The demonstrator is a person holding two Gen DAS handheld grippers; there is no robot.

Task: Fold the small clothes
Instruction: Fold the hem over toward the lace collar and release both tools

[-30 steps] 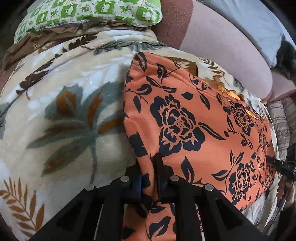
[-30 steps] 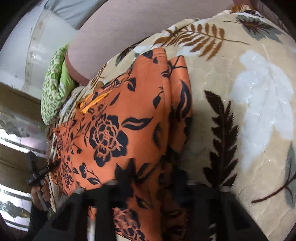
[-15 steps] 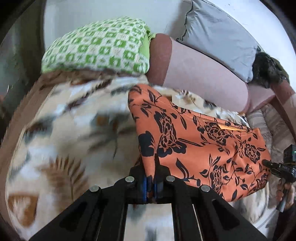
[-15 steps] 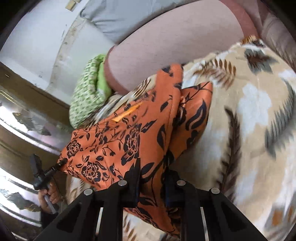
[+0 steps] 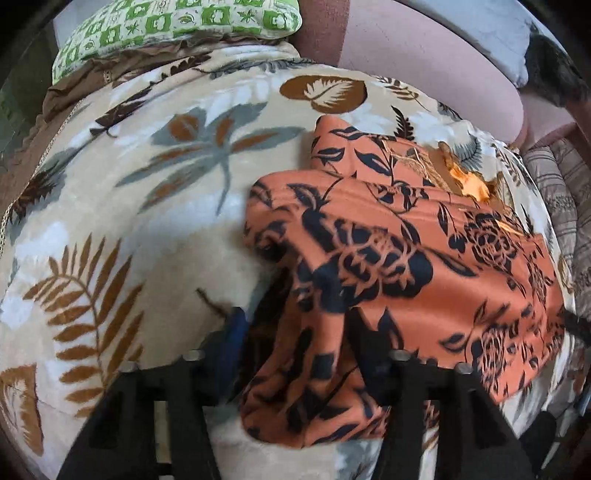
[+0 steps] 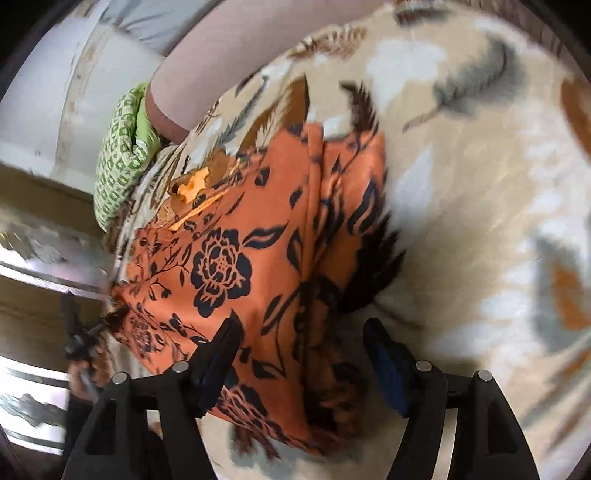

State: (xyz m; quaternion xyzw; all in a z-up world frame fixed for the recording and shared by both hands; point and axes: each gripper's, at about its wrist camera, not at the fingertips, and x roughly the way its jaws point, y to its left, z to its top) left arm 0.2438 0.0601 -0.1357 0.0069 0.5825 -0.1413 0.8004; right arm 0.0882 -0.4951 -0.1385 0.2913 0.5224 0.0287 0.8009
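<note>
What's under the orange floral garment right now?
The orange floral garment lies folded on the leaf-print blanket, with its own lower layer poking out at the far edge. Anything beneath the fold is covered.

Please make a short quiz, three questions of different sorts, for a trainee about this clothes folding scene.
1. True or false: the orange floral garment lies on a leaf-patterned blanket.
2. Multiple choice: the pillow at the blanket's far edge is A) green and white, B) plain red, C) black.
3. Fill in: the left gripper and the right gripper both have jaws that are ____, with the cloth lying loose between them.

Key: 1 true. 2 A. 3 opening.
</note>
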